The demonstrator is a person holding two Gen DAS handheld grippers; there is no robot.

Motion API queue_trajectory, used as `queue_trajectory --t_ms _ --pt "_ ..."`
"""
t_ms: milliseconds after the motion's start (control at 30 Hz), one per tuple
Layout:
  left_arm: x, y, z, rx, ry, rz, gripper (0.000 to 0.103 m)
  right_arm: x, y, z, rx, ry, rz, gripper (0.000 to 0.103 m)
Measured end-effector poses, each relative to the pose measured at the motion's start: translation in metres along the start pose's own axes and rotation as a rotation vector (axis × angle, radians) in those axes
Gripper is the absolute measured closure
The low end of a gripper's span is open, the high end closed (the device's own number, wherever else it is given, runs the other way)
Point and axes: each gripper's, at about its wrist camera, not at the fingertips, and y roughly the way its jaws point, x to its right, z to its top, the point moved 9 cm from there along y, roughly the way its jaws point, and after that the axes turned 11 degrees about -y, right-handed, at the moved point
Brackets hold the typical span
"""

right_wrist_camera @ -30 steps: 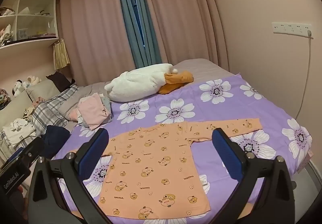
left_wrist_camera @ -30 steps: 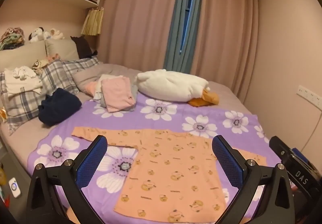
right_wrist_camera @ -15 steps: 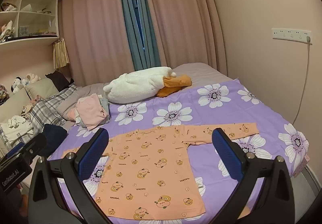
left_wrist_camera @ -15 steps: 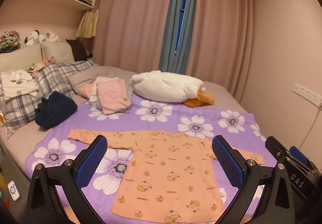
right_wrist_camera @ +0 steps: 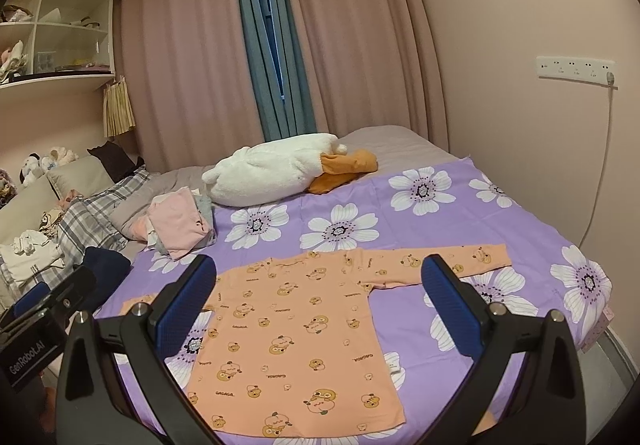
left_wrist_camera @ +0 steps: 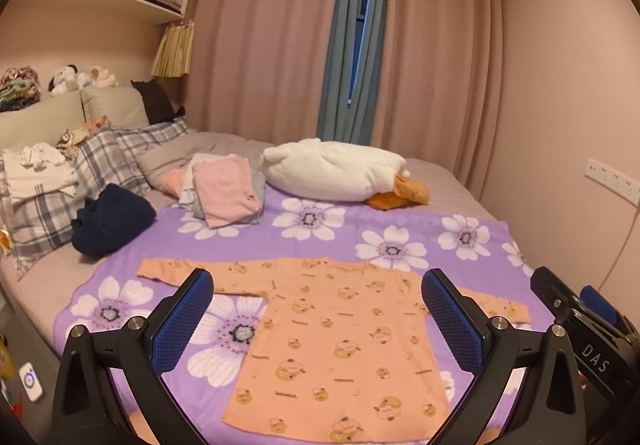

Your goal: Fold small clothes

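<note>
Left wrist view: an orange shirt [left_wrist_camera: 340,341] lies flat and face up on a purple flowered sheet [left_wrist_camera: 304,241], its collar toward 12 o'clock and its hem toward 6 o'clock, so the body's long axis runs 12 to 6, leaning a little toward 5. Both sleeves stretch straight out sideways, one toward 9 o'clock, the other toward 3 o'clock, crossing that axis. The left gripper [left_wrist_camera: 316,309] hangs above the near part of the shirt with its blue-padded fingers [left_wrist_camera: 182,321] wide apart, holding nothing. A stack of pink clothes [left_wrist_camera: 224,191] sits at 11 o'clock from the shirt, a dark blue bundle [left_wrist_camera: 112,219] at 10 o'clock, and a white plush duck [left_wrist_camera: 332,169] at 12 o'clock, all well apart from it. In the right wrist view, the right gripper [right_wrist_camera: 318,299] also hovers over the shirt [right_wrist_camera: 296,337], fingers [right_wrist_camera: 450,309] spread and empty; here the hem faces 6 o'clock and one sleeve reaches toward 2 o'clock.
</note>
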Motion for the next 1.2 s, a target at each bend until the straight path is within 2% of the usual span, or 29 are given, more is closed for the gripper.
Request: queue_trajectory --t_ms 600,800,1200 --pt "0.003 0.005 -0.004 -0.015 0.013 0.014 0.0 -0.01 0.004 -0.003 -0.017 -0.027 -0.006 0.0" --pt "0.002 0.009 -0.004 -0.004 0.024 0.055 0.0 -0.007 0.006 -0.006 -0.027 -0.019 -0.02 0.0" --pt "0.006 0.01 -0.004 -0.018 0.041 0.033 0.0 -0.01 0.01 -0.008 -0.04 -0.027 -0.004 0.0"
